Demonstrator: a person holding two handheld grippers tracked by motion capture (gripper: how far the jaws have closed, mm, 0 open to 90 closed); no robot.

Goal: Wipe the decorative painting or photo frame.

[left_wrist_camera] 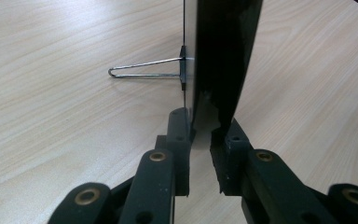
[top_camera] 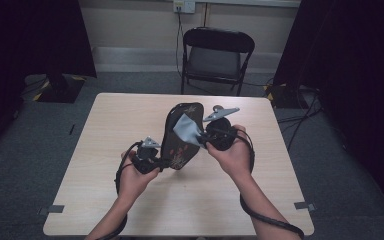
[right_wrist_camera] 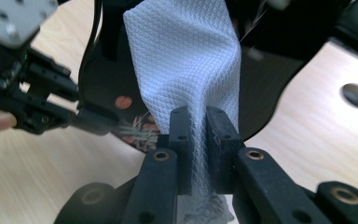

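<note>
Left claw (top_camera: 161, 162) is clamped on the bottom edge of the black oval board (top_camera: 181, 137), w/ the board standing up at the middle of the worktop (top_camera: 105, 130). Right claw (top_camera: 203, 141), at 3 o'clock of the board, pinches a grey cloth (top_camera: 186, 131) that lies against the board's face.

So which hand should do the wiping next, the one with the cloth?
Right, probably. The right tool is shut on the grey cloth, which already hangs against the dark oval board. The left tool is busy pinching the board's edge to keep it upright.
</note>
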